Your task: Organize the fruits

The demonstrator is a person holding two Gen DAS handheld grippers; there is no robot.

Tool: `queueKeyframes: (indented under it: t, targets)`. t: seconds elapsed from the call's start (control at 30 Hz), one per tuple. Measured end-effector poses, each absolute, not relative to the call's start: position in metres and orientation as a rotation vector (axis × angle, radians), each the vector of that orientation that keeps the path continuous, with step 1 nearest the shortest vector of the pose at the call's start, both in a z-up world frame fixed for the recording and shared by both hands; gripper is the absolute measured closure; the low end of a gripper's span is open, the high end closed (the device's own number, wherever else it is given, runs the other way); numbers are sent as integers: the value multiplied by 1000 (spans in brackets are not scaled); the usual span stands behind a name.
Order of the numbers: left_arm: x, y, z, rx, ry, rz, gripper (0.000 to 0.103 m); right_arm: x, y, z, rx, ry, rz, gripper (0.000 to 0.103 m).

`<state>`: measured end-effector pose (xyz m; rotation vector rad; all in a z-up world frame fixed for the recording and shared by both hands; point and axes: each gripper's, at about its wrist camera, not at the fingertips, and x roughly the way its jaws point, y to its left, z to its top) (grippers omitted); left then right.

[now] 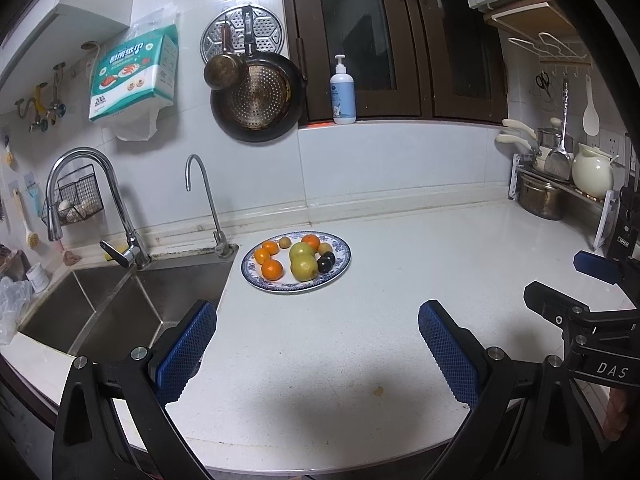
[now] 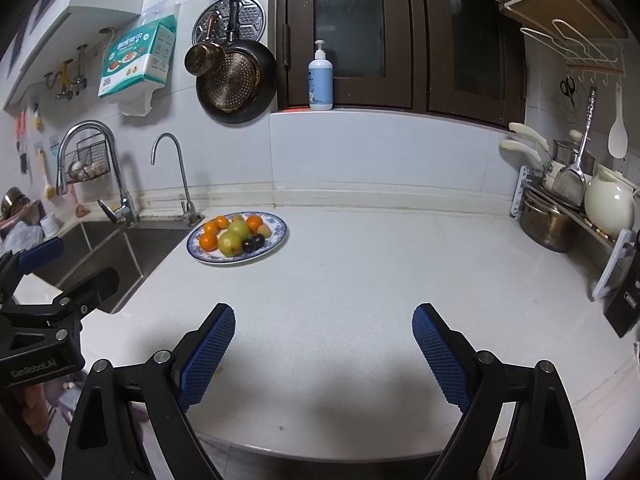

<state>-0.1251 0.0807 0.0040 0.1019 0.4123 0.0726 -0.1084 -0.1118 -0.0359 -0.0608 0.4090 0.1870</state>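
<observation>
A blue-and-white plate stands on the white counter beside the sink and holds several fruits: oranges, two yellow-green apples, dark plums and small brownish fruits. The plate also shows in the right wrist view, with oranges, apples and plums. My left gripper is open and empty, well in front of the plate. My right gripper is open and empty, in front and to the right of the plate.
A steel sink with two taps lies left of the plate. A rack with pots and a white jug stands at the right wall. A soap bottle stands on the window ledge. Pans hang on the wall.
</observation>
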Motion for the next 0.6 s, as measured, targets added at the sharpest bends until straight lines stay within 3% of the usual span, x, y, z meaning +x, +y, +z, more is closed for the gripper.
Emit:
queueKeyframes:
  t: [0.6]
  targets:
    - [-128, 76, 4, 103, 409, 66, 0, -110, -116, -37, -54, 418, 196, 12]
